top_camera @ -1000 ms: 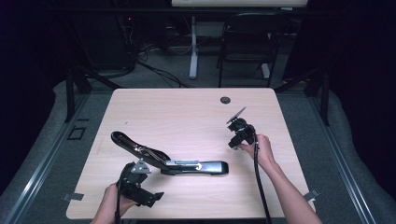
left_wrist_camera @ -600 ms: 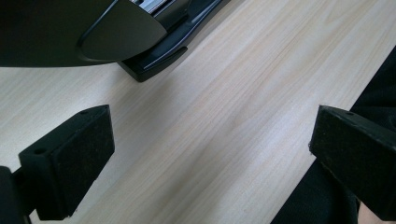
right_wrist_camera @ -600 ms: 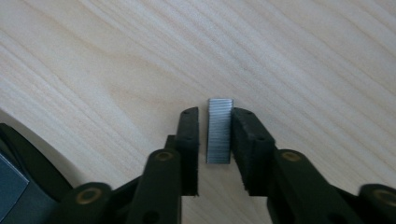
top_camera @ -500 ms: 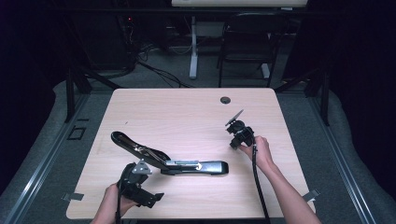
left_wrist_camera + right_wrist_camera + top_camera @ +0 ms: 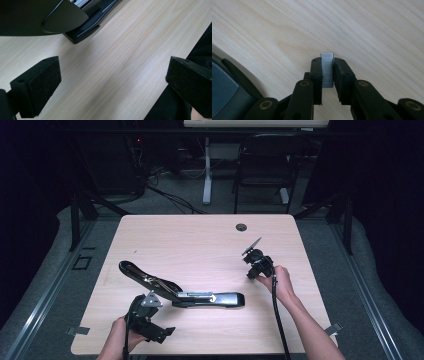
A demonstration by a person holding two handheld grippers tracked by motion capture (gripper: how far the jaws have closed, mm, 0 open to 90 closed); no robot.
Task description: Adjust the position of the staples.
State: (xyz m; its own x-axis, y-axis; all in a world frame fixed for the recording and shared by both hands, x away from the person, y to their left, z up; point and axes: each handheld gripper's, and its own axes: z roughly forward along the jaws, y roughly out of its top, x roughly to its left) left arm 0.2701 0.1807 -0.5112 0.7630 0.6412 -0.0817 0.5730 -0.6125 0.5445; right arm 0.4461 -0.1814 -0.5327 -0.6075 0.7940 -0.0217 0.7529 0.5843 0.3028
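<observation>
A black and silver stapler (image 5: 210, 298) lies near the table's front edge, its lid (image 5: 145, 277) swung up and back to the left. My left gripper (image 5: 150, 320) sits just in front of the stapler's hinge end, held low over the wood. In the left gripper view it (image 5: 113, 80) is open wide, nothing between the jaws, with the stapler's end (image 5: 82, 27) just ahead. My right gripper (image 5: 257, 262) hovers over the table's right half, right of the stapler's tip. In the right gripper view it (image 5: 327, 67) is shut on a short silver strip of staples (image 5: 327, 71).
The light wooden table (image 5: 200, 245) has a round cable grommet (image 5: 241, 227) near its far edge. A black cable (image 5: 277, 320) trails from my right gripper toward the person. A dark chair (image 5: 265, 165) and desk legs stand on the floor beyond the table.
My right gripper has shifted only very slightly with the staples held in it. The left gripper and the stapler have stayed put.
</observation>
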